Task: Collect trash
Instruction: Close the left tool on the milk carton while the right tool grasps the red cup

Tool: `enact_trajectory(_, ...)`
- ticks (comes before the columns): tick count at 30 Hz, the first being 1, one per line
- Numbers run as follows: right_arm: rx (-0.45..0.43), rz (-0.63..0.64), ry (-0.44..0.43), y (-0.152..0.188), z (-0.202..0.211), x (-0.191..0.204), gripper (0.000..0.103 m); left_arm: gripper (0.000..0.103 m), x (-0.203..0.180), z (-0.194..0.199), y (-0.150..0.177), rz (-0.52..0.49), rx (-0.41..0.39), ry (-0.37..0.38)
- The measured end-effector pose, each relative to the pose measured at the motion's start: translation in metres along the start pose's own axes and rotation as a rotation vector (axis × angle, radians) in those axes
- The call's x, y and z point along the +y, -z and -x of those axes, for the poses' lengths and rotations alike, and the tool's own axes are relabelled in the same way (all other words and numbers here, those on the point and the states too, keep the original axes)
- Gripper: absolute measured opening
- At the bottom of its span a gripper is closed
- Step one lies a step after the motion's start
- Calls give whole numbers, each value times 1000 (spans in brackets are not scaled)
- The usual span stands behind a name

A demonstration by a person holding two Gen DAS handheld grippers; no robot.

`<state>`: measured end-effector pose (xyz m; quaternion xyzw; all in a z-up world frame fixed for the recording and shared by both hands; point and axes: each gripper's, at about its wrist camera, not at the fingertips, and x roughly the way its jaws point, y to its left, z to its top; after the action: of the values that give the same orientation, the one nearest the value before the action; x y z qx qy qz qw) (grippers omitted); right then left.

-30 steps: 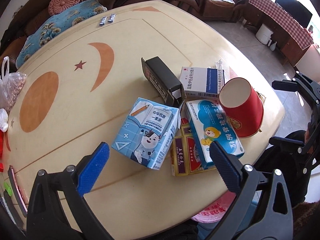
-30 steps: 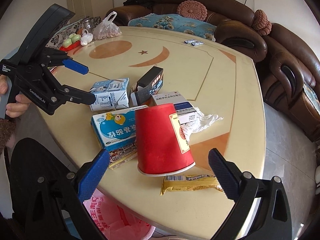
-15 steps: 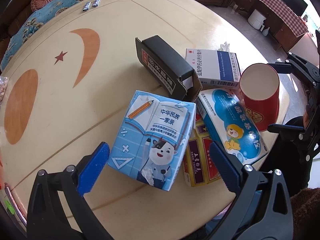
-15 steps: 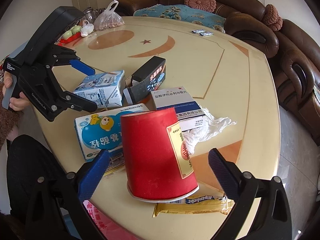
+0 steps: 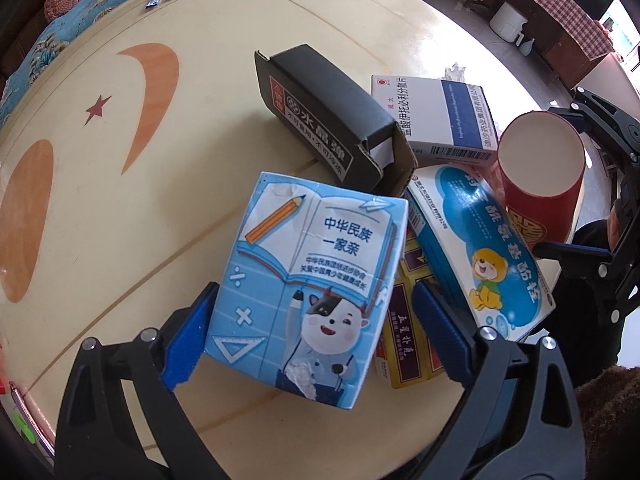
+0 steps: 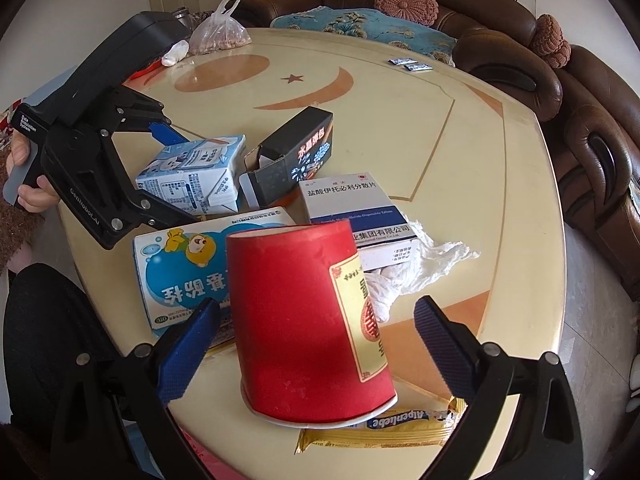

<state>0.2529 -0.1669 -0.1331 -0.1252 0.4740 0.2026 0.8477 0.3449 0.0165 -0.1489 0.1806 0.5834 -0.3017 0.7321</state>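
Boxes crowd the table (image 5: pixel 120 200): black box (image 5: pixel 332 132), medicine boxes, tissue (image 6: pixel 420 268). Left gripper (image 5: pixel 312 336) spread wide around the milk carton (image 5: pixel 312 280), left pad touching. Right gripper (image 6: pixel 316 344) gapes around the red cup (image 6: pixel 304 320), not pinching.

This is a home living room: a brown leather sofa (image 6: pixel 516 60) with round pink cushions (image 6: pixel 407 0) curves around a cream tabletop (image 6: pixel 460 152) inlaid with a moon and star, and a checked-cloth sideboard (image 5: pixel 560 8) stands on the tiled floor beyond.
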Motion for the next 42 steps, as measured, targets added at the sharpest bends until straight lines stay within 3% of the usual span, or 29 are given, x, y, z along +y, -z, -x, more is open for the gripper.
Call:
enact_trajectory(2, 8, -5, -4, 0, -2, -1, 84, 80, 3, 0, 1, -4, 1, 8)
enact_trajectory(4, 9, -8, -6, 0, -4, -2, 64, 77, 4, 1, -1, 3, 6, 7)
enact_trajectory(5, 10, -8, -4, 0, -5, -2, 63, 77, 4, 1, -1, 8, 8, 3)
enact_trajectory(14, -54, -21, 66, -3, 12, -5, 62, 74, 4, 10, 4, 45, -6, -36)
enact_trajectory(23, -75, -76, 66, -5, 26, -15, 62, 73, 14, 10, -2, 163, 6, -38)
enact_trajectory(35, -97, -95, 78, -6, 40, -14, 63, 71, 11, 27, 2, 237, -12, -61)
enact_trajectory(42, -105, -91, 78, -7, 46, -10, 63, 71, 8, 52, 16, 229, -54, -85)
